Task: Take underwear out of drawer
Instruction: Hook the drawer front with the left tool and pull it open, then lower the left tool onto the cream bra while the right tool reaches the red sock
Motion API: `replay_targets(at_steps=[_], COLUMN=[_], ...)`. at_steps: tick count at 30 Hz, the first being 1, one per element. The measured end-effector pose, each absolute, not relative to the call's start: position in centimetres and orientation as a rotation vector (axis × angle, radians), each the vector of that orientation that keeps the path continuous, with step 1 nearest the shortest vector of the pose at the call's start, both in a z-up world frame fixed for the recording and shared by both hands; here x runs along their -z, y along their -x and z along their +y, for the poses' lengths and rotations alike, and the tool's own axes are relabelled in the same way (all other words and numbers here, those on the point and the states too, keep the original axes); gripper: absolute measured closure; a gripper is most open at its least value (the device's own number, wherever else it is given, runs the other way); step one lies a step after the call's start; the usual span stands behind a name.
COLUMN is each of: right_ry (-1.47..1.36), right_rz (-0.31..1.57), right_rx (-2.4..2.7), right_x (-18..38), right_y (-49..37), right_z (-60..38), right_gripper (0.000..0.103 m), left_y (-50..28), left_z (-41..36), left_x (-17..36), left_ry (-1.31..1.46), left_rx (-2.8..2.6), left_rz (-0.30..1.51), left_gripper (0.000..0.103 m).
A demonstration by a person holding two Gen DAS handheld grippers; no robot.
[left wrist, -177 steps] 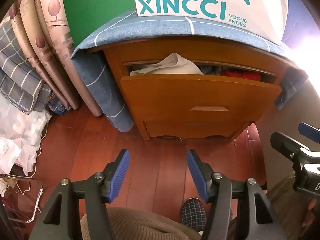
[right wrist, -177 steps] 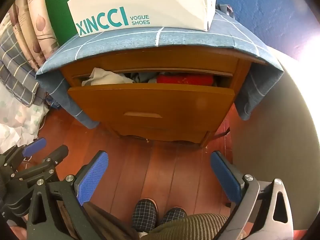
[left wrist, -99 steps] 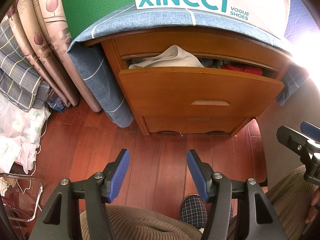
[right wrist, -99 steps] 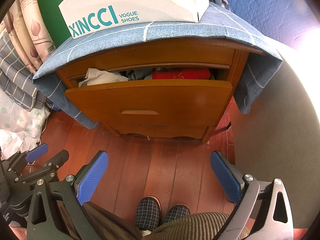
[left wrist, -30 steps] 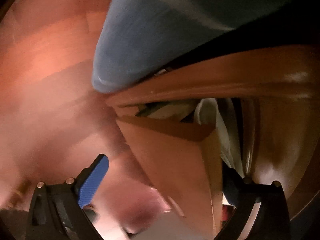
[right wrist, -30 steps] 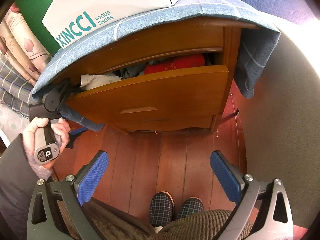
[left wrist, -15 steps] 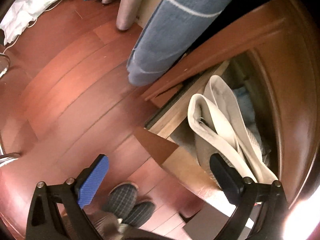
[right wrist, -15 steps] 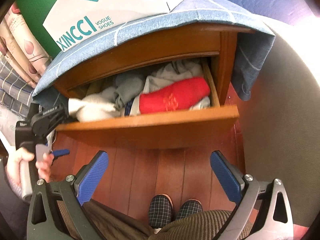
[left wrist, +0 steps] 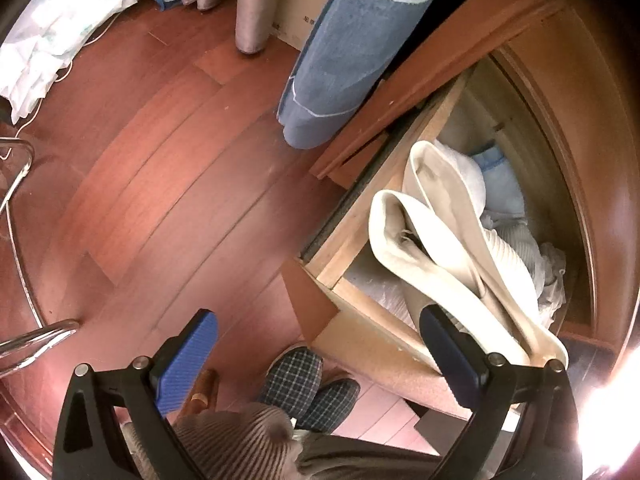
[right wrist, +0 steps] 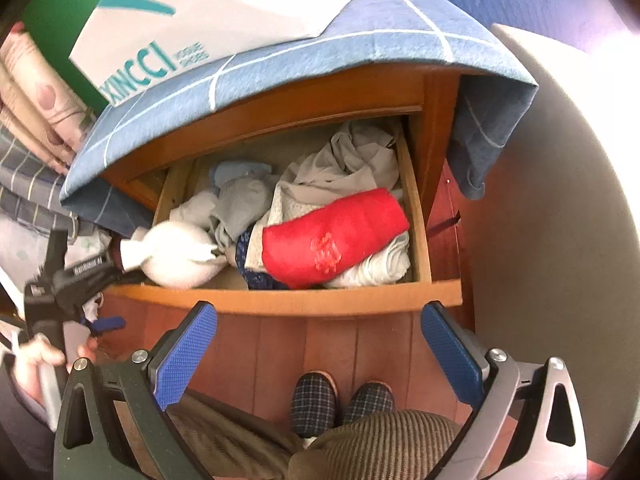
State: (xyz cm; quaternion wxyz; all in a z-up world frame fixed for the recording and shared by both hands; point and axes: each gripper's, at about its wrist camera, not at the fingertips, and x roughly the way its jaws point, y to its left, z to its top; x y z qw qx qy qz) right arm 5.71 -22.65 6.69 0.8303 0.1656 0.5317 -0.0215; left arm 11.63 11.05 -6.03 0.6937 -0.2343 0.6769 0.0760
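Note:
The wooden drawer [right wrist: 320, 301] stands pulled well out of the cabinet. It holds a red folded garment [right wrist: 336, 236], a white bundle [right wrist: 180, 256], grey and pale blue pieces [right wrist: 240, 200] and a crumpled light cloth [right wrist: 352, 160]. In the left wrist view a cream garment [left wrist: 432, 248] lies along the drawer's [left wrist: 360, 216] left side. My left gripper [left wrist: 318, 356] is open and straddles the drawer's front left corner, one finger inside, one outside. From the right wrist it shows as the left gripper [right wrist: 108, 284], held by a hand [right wrist: 40, 356]. My right gripper [right wrist: 318, 356] hangs open in front of the drawer, holding nothing.
A blue checked cloth [right wrist: 320, 64] drapes over the cabinet, with a white shoe box [right wrist: 220, 12] on top. The cloth's end [left wrist: 352, 40] hangs beside the drawer. Checked slippers [right wrist: 312, 404] stand on the wooden floor below. A metal frame [left wrist: 24, 344] and white fabric [left wrist: 60, 28] lie to the left.
The drawer has slid much farther out, drawn by the left gripper hooked on its front left corner. The clothes inside now show fully. The right gripper has tilted to look down into it.

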Motion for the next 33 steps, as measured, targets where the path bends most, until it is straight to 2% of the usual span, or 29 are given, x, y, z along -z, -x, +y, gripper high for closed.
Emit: replay_targets(at_steps=[12,23,33], right_ry=[-0.496,-0.601,-0.537], right_rz=[1.289,1.417,1.462], right_rx=[0.03,0.085,0.159], right_x=[-6.3,-2.1,0.8], right_y=[-11.8,-15.2,-17.2], right_z=[-24.3,-23.8,-23.1], right_gripper=[0.001,0.001,0.001], left_y=[-11.6,-12.2,-12.7], left_z=[10.6,10.5,8.9], left_x=[5.3,4.8,3.2], left_ry=[0.437,0.394,0.243], left_rx=[-0.166,-0.166,-0.191], left_rz=[1.51,1.51,1.402], left_gripper=[0.0,0.0,0.0])
